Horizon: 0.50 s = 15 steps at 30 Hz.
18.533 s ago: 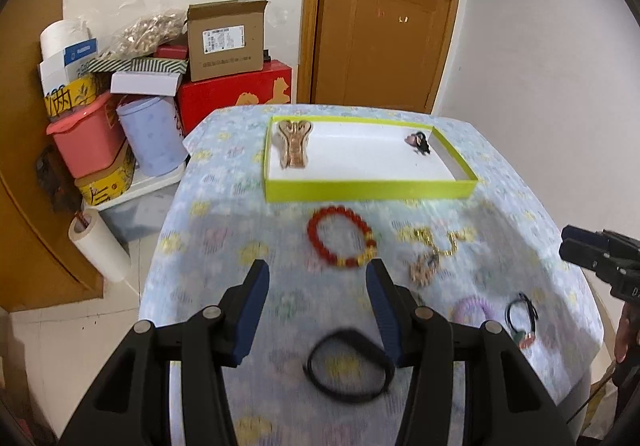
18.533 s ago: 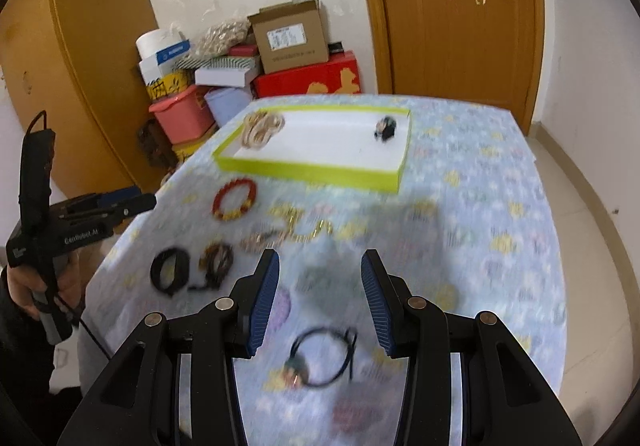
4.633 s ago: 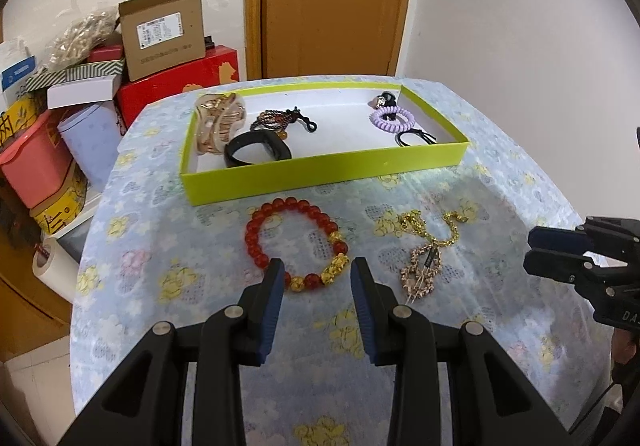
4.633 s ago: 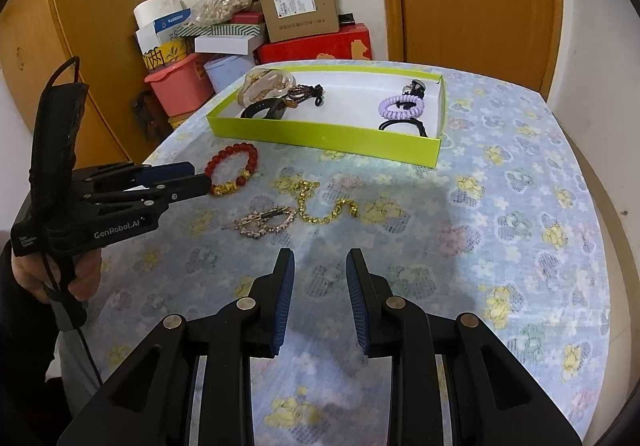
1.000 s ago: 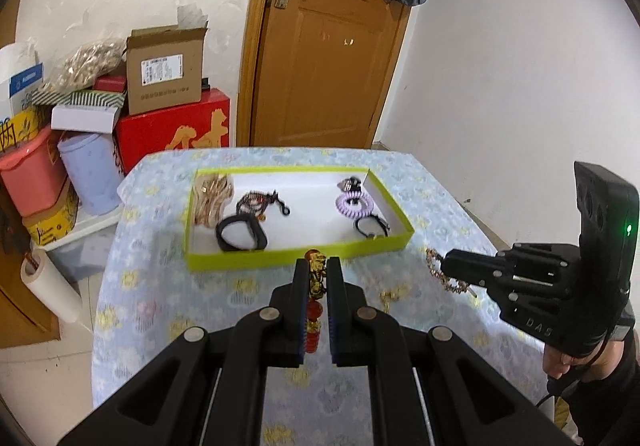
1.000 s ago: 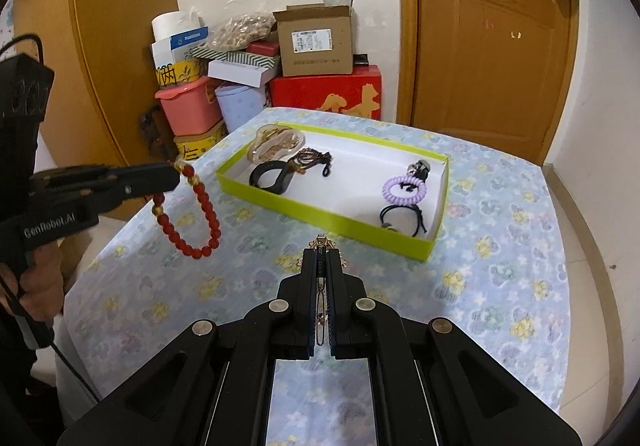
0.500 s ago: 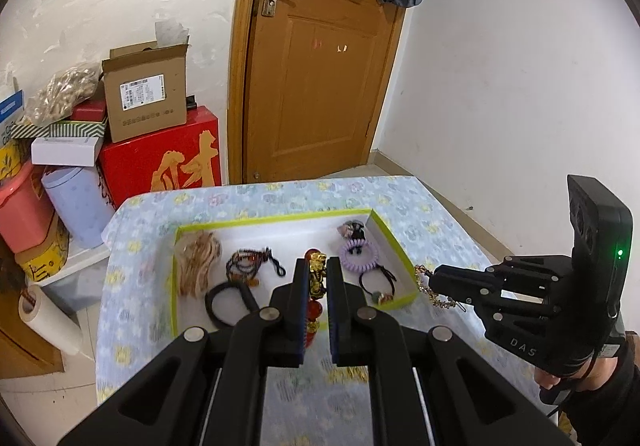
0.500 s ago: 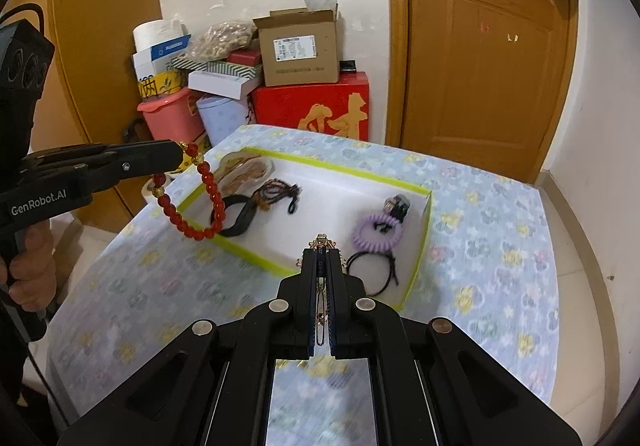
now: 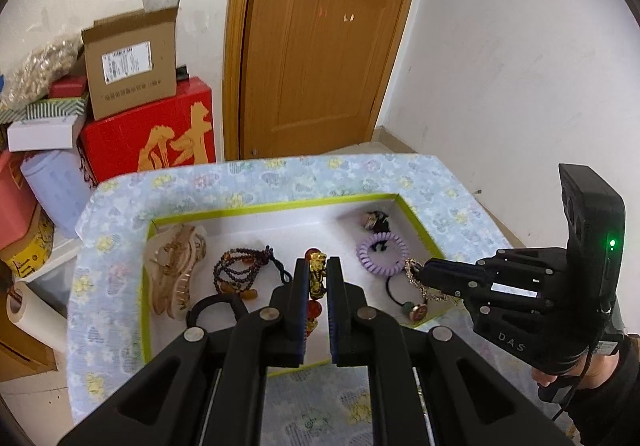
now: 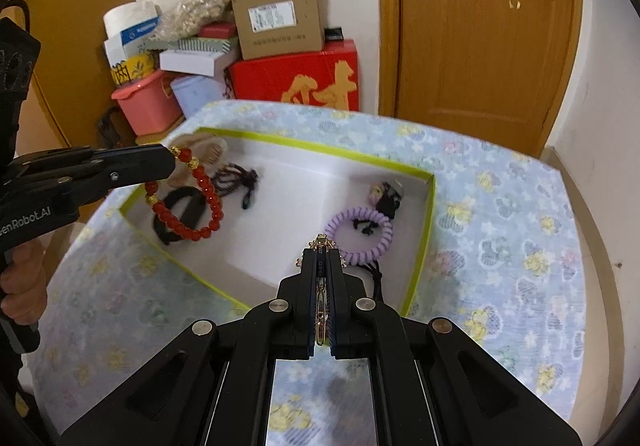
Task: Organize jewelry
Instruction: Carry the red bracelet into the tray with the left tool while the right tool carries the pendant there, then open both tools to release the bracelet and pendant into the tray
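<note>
My left gripper (image 9: pixel 316 278) is shut on a red bead bracelet (image 9: pixel 315 278) with gold charms and holds it above the white tray with a lime rim (image 9: pixel 276 208). In the right wrist view the bracelet (image 10: pixel 198 190) hangs from the left gripper (image 10: pixel 170 158) over the tray's left half (image 10: pixel 340 156). My right gripper (image 10: pixel 321 262) is shut on a gold necklace (image 10: pixel 321 246) above the tray's near right part. It also shows in the left wrist view (image 9: pixel 424 272) with the necklace (image 9: pixel 420 284) dangling.
In the tray lie a beige hair claw (image 9: pixel 176 266), a dark bead bracelet (image 9: pixel 240 272), a black band (image 9: pixel 214 306), a purple coil tie (image 9: pixel 378 254), a black tie with charm (image 9: pixel 412 308) and a small dark ornament (image 9: pixel 376 220). Boxes (image 9: pixel 132 86) and a door (image 9: pixel 320 58) stand beyond the table.
Both grippers have moved forward and lower with their jewelry, from in front of the tray to above it. The bracelet and necklace stay gripped.
</note>
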Motion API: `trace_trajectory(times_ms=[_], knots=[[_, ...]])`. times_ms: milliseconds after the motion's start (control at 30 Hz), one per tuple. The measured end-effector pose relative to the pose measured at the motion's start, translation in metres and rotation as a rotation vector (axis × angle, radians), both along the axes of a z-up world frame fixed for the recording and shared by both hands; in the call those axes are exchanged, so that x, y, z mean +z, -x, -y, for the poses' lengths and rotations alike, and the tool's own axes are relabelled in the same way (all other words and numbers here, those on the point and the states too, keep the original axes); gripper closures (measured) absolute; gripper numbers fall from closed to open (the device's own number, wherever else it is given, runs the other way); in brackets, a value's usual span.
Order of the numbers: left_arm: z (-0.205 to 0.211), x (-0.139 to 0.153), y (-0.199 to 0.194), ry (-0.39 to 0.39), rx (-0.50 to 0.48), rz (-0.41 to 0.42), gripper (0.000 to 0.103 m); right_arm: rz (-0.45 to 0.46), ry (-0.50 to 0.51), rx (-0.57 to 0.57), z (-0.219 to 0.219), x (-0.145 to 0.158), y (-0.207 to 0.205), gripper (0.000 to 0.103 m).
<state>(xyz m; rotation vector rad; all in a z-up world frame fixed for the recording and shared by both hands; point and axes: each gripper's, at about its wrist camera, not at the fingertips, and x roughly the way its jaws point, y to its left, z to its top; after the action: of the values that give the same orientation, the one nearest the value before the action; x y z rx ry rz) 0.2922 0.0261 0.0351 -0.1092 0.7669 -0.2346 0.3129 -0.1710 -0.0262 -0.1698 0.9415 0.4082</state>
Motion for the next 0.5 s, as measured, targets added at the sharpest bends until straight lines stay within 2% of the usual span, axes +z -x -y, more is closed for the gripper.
trace_trajectory(times_ms=[233,500], knots=[[0.002,-0.024,-0.014,-0.006,0.0,-0.042,0.095,-0.043,0.014,-0.003,0.001,-0.021,-0.013,0.099],[0.002,-0.04,-0.019,-0.016,-0.01,-0.07,0.094,-0.074,0.006,-0.001,0.004,-0.027,-0.021,0.099]])
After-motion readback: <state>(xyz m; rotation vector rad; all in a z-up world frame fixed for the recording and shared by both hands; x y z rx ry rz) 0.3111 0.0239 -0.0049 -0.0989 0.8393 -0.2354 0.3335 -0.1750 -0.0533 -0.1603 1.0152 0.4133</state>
